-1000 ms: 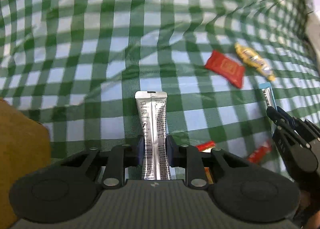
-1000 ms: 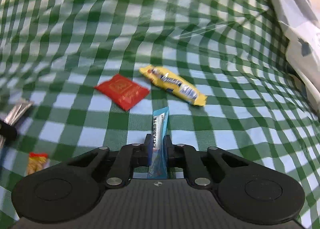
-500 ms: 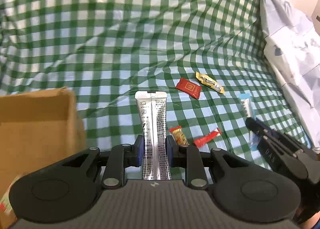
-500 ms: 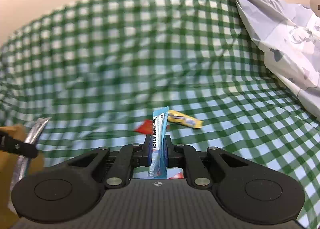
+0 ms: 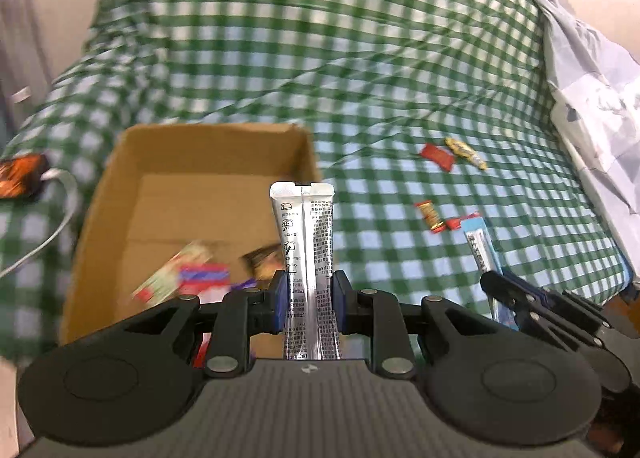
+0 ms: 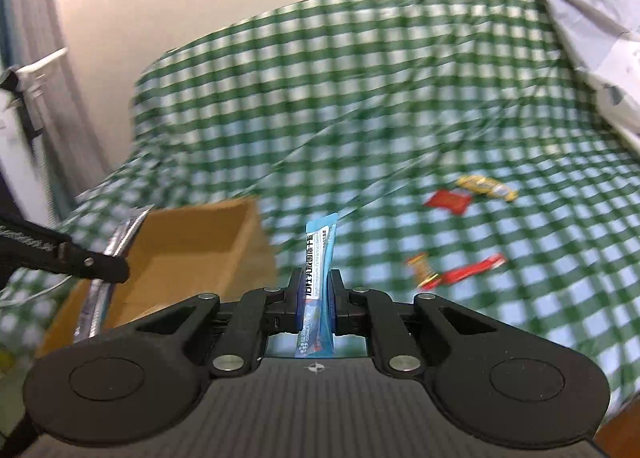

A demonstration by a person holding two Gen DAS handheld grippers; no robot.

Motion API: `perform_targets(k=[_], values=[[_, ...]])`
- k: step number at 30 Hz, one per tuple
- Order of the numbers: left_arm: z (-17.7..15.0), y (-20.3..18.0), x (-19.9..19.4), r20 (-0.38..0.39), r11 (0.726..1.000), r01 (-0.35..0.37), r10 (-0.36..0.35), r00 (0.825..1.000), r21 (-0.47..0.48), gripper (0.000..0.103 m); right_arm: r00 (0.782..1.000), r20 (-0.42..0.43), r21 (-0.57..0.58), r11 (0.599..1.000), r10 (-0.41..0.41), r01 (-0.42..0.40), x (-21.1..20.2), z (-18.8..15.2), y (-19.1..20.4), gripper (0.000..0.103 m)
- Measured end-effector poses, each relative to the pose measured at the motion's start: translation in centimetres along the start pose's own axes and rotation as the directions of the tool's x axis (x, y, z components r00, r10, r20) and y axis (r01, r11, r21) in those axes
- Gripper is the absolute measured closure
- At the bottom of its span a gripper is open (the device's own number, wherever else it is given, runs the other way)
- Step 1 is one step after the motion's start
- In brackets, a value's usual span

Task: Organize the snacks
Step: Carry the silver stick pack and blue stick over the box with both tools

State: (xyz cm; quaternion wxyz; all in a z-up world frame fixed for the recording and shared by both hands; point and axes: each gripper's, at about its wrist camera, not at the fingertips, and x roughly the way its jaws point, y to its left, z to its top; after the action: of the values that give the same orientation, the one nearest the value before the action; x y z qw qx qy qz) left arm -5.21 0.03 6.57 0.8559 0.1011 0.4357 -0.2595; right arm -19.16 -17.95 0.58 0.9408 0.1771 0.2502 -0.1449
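We see the left hand-held gripper clenched on a silver sachet above the cardboard box. At its 3 o'clock, the right hand-held gripper grips a blue sachet over the checked bed cover.

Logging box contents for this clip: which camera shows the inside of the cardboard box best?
The left wrist view: it looks down into the cardboard box, showing blurred snack packets on its floor. The right wrist view shows only the box's outer walls and an inner corner, partly behind the left gripper; no contents visible.
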Motion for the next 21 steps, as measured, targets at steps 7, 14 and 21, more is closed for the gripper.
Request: perform_targets(k=[7,14,21], values=[[-4.5,3.6,-4.4,0.004,0.999,-0.03,0.03,1.0,-0.037,0.077,0.992,-0.071,-0.058,0.992,0.108,-0.112,-3.4,-2.8,6.3,0.091],[-7.6,5.5,-6.8,0.047,0.998,-0.041,0.043,0.998,-0.053,0.077,0.986,-0.095,-0.138,0.98,0.134,-0.146,-5.6,-4.4,10.7,0.091],[-9.4,6.8,-8.0,0.063,0.996,-0.032,0.037,0.997,-0.078,0.077,0.989,-0.088,-0.187,0.974,0.116,-0.131,-7.4,-5.0,12.6,0.091]])
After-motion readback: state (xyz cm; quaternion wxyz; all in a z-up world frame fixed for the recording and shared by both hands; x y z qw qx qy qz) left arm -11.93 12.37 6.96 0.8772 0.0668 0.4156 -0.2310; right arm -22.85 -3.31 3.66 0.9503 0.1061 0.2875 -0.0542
